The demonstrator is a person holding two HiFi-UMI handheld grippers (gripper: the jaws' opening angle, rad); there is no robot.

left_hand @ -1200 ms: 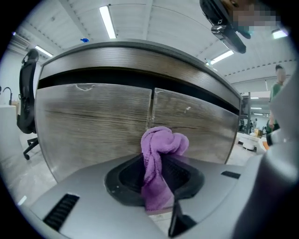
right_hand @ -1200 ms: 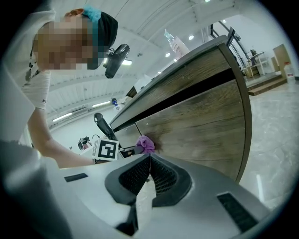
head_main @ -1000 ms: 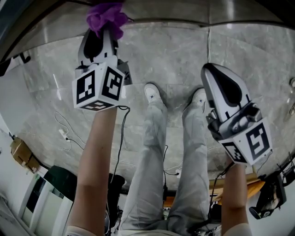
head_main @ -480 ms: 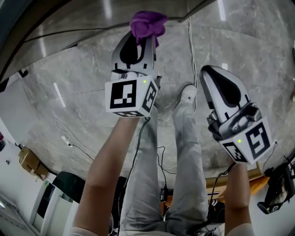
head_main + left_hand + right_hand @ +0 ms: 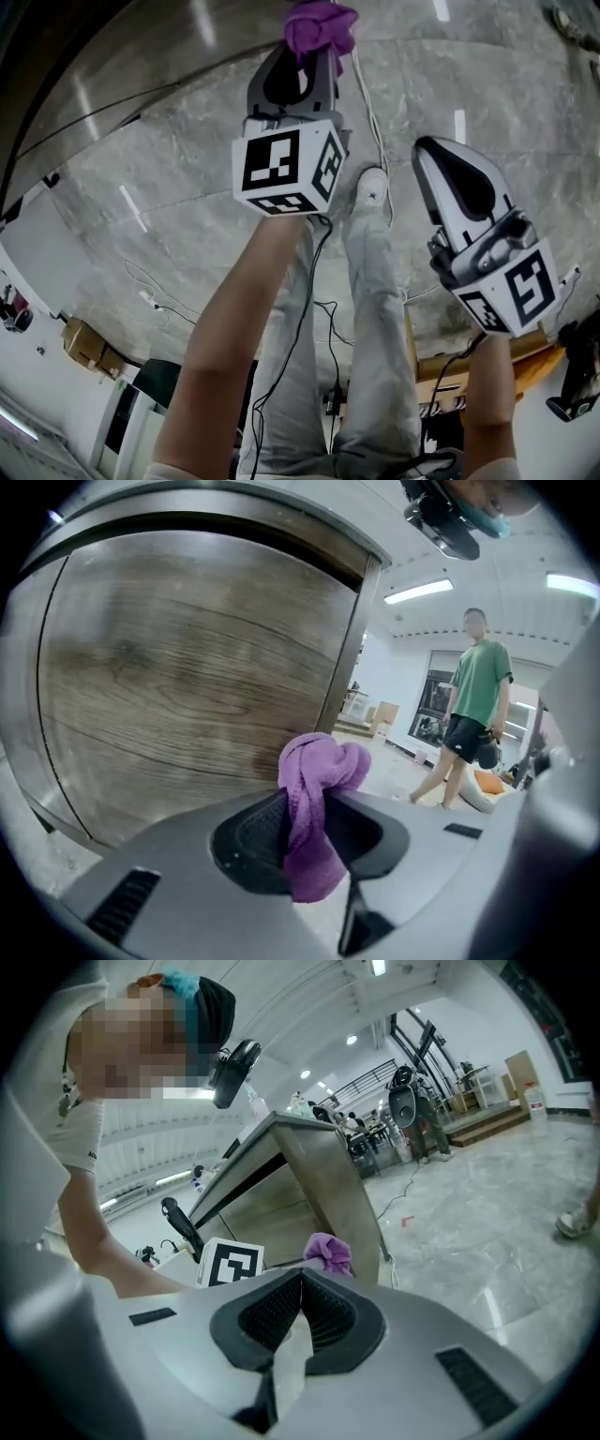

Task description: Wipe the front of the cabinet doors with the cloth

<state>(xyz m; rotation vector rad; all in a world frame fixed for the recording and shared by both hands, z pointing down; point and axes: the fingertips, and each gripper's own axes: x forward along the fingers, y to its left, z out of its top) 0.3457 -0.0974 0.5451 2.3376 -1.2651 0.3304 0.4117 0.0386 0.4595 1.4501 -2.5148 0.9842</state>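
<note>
The left gripper (image 5: pixel 305 803) has its fingers clamped on the purple cloth (image 5: pixel 317 766). A bunched knob pokes past their tips and a tail hangs behind. The wooden cabinet door (image 5: pixel 178 677) stands just ahead and left of those fingers, seemingly untouched. So little cloth leads the tips that a hard press could scrape bare fingers on the wood, and a dragging stroke could tug the wad loose. The right gripper (image 5: pixel 301 1277) has its fingers pressed together on nothing. In view are one cloth, one door face, two grippers and one bystander (image 5: pixel 478 710).
</note>
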